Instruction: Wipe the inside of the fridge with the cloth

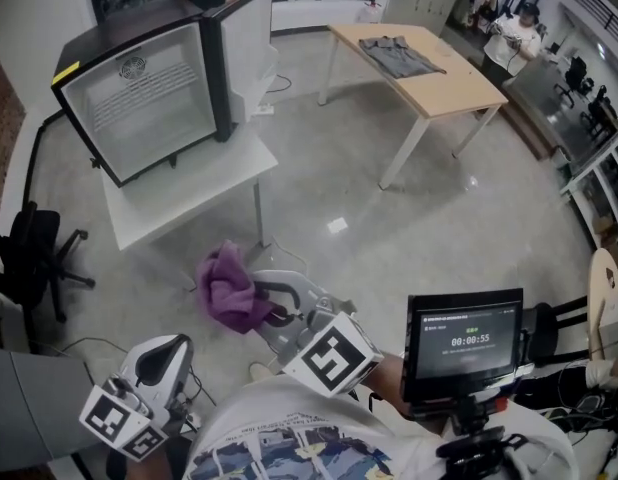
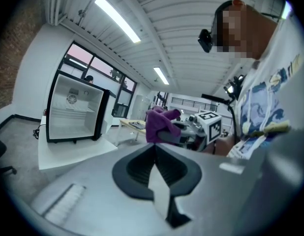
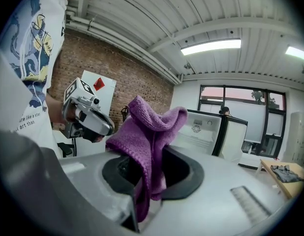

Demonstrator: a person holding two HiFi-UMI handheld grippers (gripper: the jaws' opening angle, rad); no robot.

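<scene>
The fridge stands at your 11 o'clock on a white tabletop. Its door is swung open to the right, and the white interior and wire shelf are exposed. Your left tongs are low at 7 o'clock, clenched tip to tip with nothing between the jaws. The purple cloth is bunched just left of centre, over the floor and well short of the fridge. Your right tongs grasp it: the jaws pinch a fold, and the rest stands up in a crumpled peak above them. At 1 o'clock a wooden table carries a grey garment. At 5 o'clock a small screen shows a timer.
</scene>
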